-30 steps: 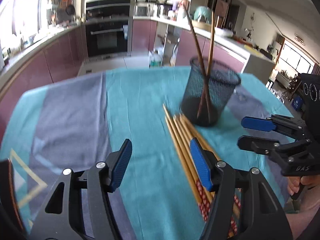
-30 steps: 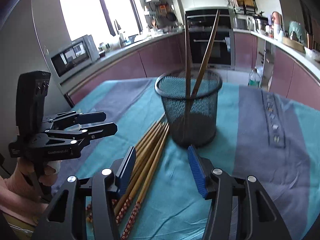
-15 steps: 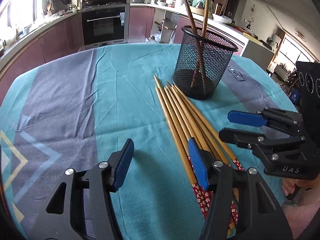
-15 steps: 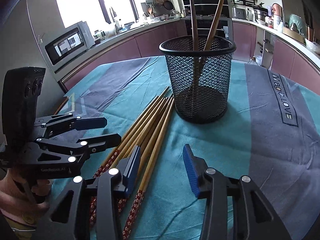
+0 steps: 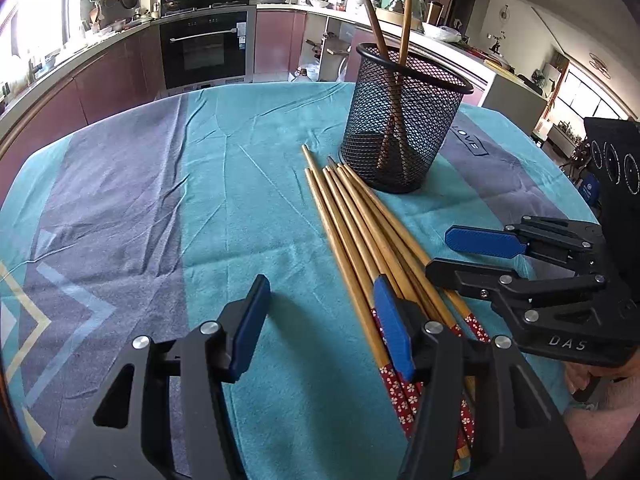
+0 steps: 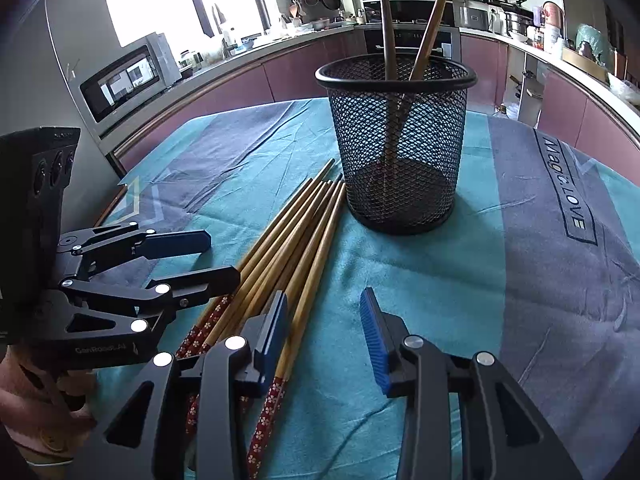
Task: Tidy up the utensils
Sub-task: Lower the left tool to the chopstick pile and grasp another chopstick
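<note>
Chopsticks (image 5: 360, 232): bundle of bamboo sticks with red flowered ends, lying flat on the worktop, thin tips just beside the foot of the mesh cup, red ends toward the near edge.
Mesh cup (image 6: 396, 148): black wire holder, upright, toward the far edge of the worktop; two darker chopsticks (image 6: 404, 40) stand in it, crossed and leaning on the rim.
Cloth (image 5: 240, 240): teal with grey-violet bands and a pale zigzag pattern at the left corner, covering the whole worktop.
Writing: "Magic LOVE" printed on the grey band right of the cup; "DAS" on the right tool's body; "GenRobot.AI", partly legible, on the left tool's body.
Left tongs (image 5: 320, 320): spread, blue pads apart; one pad hangs over the bundle's left side, nothing pinched.
Right tongs (image 6: 326, 328): closing, pads not yet on anything; the left pad is above the rightmost stick, bare cloth between the pads.
Hands (image 6: 36, 396): one partly seen under each tool.
Open room: wide bare cloth left of the bundle and right of the cup.
</note>
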`<state>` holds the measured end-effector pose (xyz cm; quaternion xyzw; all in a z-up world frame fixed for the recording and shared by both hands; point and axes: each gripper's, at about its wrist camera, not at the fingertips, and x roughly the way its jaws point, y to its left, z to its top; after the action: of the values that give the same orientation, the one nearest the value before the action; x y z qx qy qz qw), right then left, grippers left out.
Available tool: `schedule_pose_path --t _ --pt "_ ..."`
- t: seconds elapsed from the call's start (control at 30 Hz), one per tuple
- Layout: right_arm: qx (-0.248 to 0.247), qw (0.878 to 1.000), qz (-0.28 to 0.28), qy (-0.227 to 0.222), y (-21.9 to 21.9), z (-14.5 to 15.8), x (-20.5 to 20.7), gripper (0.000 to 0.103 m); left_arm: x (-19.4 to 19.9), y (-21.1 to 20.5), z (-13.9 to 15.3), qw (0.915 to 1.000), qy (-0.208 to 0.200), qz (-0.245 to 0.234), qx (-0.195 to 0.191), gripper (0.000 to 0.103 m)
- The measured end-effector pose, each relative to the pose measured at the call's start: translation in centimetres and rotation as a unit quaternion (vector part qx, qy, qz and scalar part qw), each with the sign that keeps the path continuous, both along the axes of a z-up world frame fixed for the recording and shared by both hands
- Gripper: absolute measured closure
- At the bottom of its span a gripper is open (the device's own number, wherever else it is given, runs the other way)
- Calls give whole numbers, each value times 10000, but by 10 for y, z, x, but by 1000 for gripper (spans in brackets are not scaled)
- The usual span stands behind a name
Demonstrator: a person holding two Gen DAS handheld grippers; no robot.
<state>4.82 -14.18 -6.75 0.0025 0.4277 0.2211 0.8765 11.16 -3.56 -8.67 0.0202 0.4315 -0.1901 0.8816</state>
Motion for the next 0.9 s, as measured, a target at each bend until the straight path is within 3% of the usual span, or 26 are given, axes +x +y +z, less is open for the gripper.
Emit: schedule_pose_path --t 0.43,0.6,0.9 --pt "-138 9999 -15 -5 5 -3 1 73 4 4 -2 10000 23 57 -43 61" --pt "-182 9998 -77 13 3 -3 1 81 2 5 -2 10000 13 34 46 65" --pt "-417 9991 -59 -50 11 -2 6 81 13 1 -2 9999 43 79 136 67"
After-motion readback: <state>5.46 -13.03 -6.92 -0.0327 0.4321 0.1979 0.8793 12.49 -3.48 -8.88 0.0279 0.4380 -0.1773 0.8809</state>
